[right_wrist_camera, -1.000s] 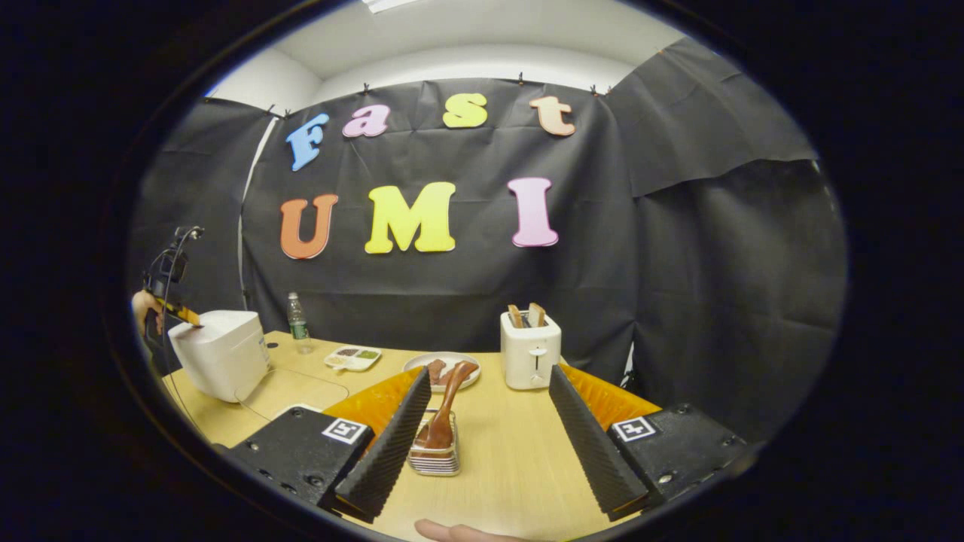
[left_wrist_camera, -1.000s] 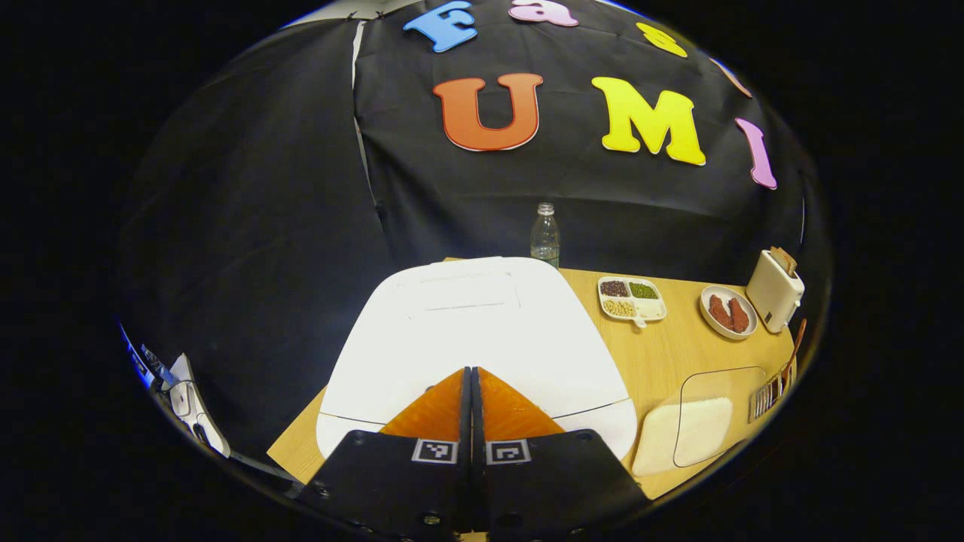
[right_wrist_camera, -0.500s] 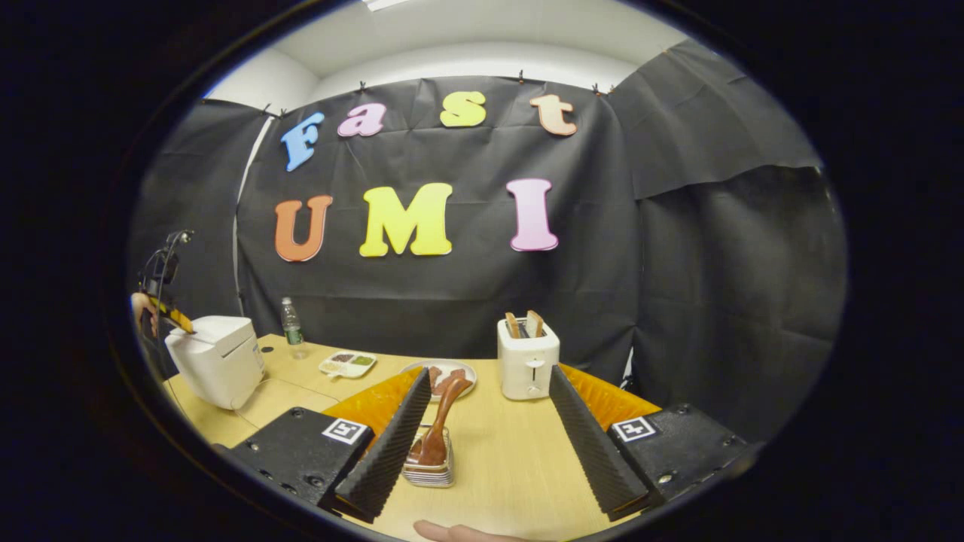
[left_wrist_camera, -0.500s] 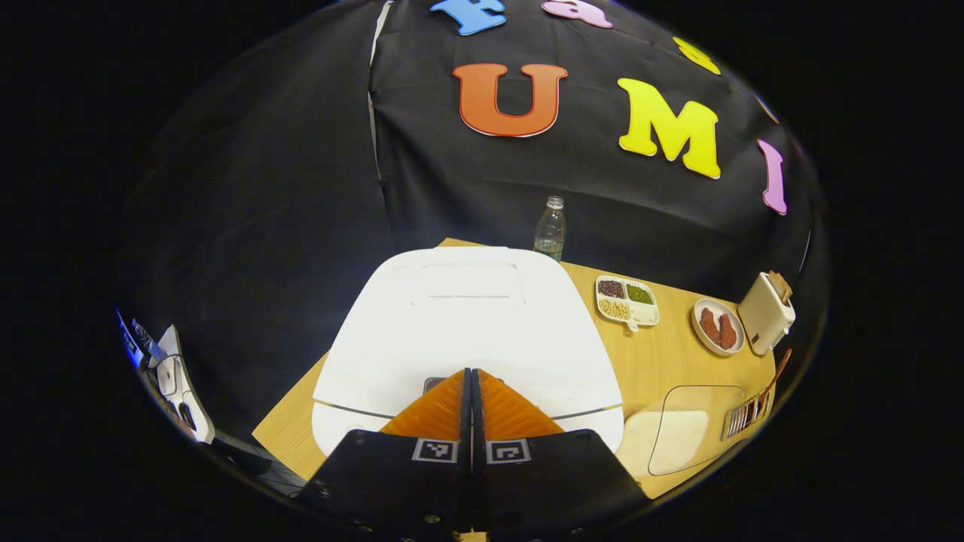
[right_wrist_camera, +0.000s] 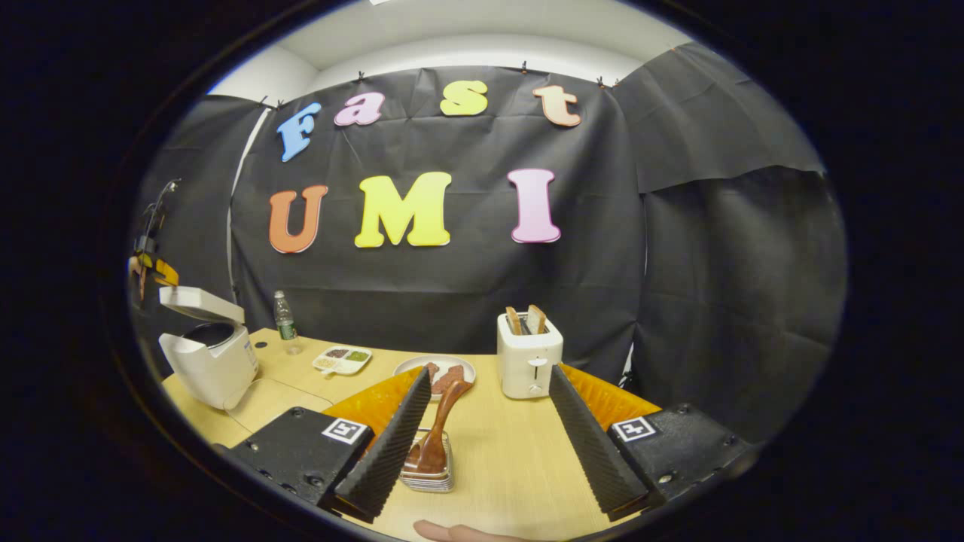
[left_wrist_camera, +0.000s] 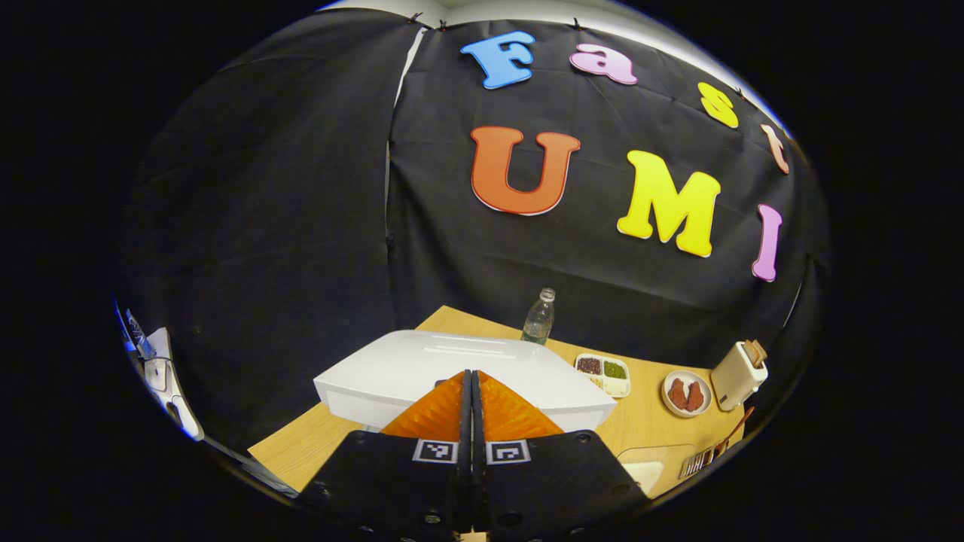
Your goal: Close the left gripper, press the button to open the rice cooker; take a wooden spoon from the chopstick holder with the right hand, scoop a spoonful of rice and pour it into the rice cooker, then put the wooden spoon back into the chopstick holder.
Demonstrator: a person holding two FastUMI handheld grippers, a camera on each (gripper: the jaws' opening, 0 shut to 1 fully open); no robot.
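Black cloth backs the pale wooden tabletop (right_wrist_camera: 512,459), where we see the rice cooker (right_wrist_camera: 215,357) at the left of the right gripper view with its lid tilted up — the same white lid (left_wrist_camera: 452,369) lies just past the left tool (left_wrist_camera: 471,391), whose fingers are pressed together on nothing. At the bottom of the right gripper view the right tool (right_wrist_camera: 488,436) stands spread wide and empty, with the wooden spoon (right_wrist_camera: 440,425) upright in the chopstick holder (right_wrist_camera: 429,474) just beside its left finger. Farther back stand a toaster (right_wrist_camera: 529,361), a plate (right_wrist_camera: 437,369), a divided dish (right_wrist_camera: 343,360) and a water bottle (right_wrist_camera: 284,322) — we also see a fingertip (right_wrist_camera: 452,531) at the bottom edge.
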